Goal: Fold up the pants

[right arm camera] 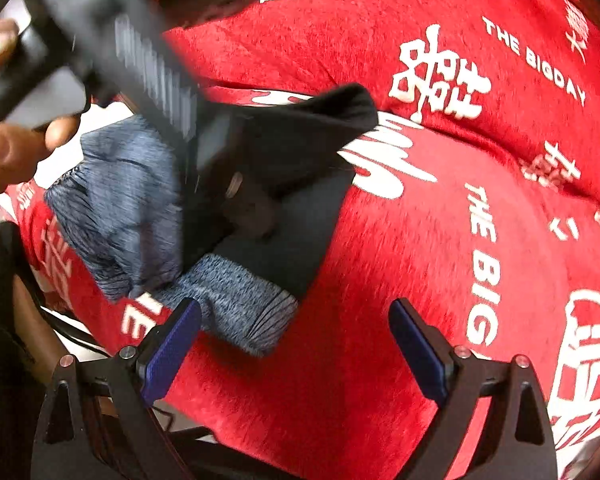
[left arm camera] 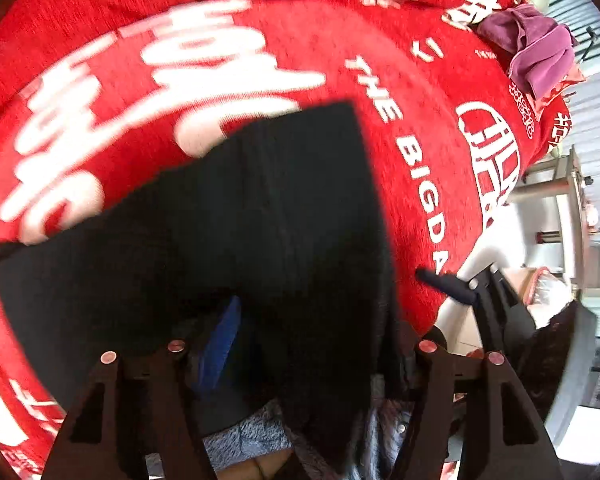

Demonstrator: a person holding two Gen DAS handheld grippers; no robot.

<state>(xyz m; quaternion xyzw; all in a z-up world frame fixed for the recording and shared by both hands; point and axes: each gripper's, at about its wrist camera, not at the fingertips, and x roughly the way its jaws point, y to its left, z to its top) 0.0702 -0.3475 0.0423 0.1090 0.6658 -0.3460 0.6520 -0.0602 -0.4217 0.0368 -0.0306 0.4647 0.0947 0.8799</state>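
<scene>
Black pants [left arm camera: 260, 220] hang from my left gripper [left arm camera: 260, 344] over a red blanket [left arm camera: 420, 92]; the cloth drapes over the fingers, and one blue pad [left arm camera: 220, 340] shows beside it. In the right wrist view the left gripper [right arm camera: 236, 192] holds the black pants [right arm camera: 308, 128] lifted, a corner sticking up. My right gripper [right arm camera: 296, 344] is open and empty, blue pads [right arm camera: 172, 348] apart, low over the red blanket [right arm camera: 380, 260].
A blue-grey knit garment [right arm camera: 236, 300] lies crumpled beside the pants, near the right gripper's left finger. A purple and pink cloth [left arm camera: 536, 52] sits at the blanket's far right edge. Shelving and furniture [left arm camera: 560, 200] stand beyond the blanket.
</scene>
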